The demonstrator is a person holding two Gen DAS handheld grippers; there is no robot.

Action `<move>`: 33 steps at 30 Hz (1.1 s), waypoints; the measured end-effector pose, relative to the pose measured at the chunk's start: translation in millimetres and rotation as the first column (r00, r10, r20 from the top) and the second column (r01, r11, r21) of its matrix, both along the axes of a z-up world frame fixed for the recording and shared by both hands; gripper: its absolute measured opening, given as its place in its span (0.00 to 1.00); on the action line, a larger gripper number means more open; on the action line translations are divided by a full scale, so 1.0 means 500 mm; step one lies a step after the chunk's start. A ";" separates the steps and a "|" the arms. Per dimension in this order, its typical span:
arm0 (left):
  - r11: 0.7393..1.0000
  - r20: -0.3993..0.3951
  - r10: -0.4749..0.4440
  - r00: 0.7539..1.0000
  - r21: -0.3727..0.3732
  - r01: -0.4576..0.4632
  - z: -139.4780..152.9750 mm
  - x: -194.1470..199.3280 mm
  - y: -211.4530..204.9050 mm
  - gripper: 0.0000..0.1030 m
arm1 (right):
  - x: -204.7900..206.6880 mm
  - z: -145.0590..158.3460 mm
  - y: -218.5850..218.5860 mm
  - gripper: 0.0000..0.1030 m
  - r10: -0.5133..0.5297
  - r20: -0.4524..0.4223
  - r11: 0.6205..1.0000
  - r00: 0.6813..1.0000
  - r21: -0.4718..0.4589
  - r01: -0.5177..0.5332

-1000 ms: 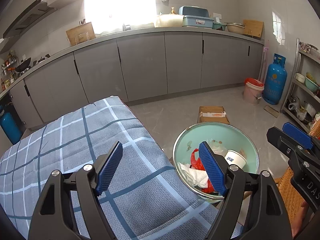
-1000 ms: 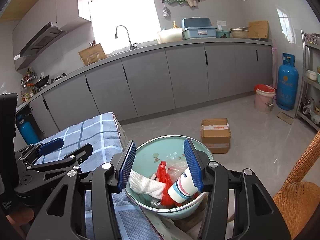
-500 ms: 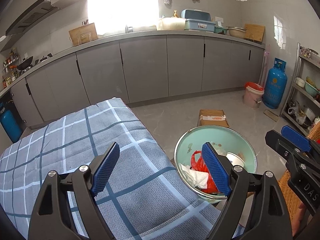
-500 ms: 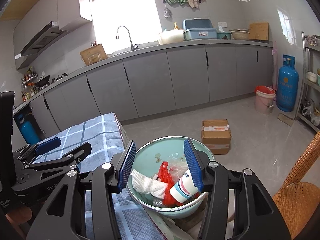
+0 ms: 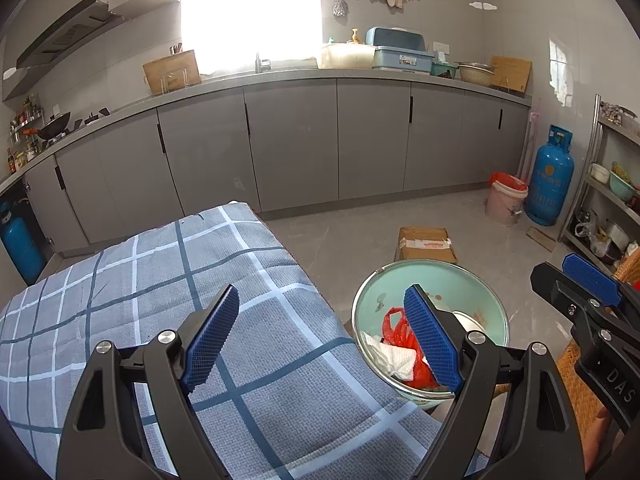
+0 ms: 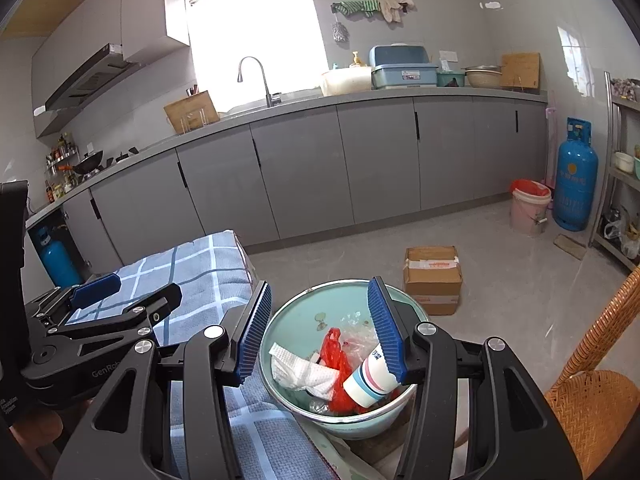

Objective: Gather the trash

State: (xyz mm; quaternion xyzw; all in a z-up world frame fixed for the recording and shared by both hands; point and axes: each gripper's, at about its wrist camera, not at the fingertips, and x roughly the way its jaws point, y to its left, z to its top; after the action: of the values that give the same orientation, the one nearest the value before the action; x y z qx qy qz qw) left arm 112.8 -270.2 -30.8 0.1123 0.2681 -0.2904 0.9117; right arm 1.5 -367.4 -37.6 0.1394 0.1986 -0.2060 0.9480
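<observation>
A mint-green bowl sits just past the right edge of the cloth-covered table. It holds a red plastic bag, a crumpled white paper towel, a striped paper cup lying on its side and some clear wrap. My right gripper hovers over the bowl, open, with nothing between its pads. My left gripper hangs above the table edge, open wide and empty. Its right finger hides part of the red bag and the towel.
A grey-blue checked cloth covers the table. On the floor beyond stand a cardboard box, a pink bucket and a blue gas cylinder. A wicker chair is close on the right. Grey cabinets line the back.
The left gripper's jaws have spread a little wider. The right gripper and the trash in the bowl look the same.
</observation>
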 end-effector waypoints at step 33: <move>1.000 0.016 -0.004 1.000 0.017 0.003 -0.003 -0.016 0.000 0.95 | -0.007 0.000 0.003 0.51 0.001 0.001 1.000 1.000 0.000 -0.001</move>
State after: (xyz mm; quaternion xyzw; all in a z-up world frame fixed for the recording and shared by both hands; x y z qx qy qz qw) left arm 104.7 -270.2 -32.4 0.1228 0.2628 -0.2887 0.9124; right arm -1.9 -366.0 -37.3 0.1394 0.1982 -0.2055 0.9482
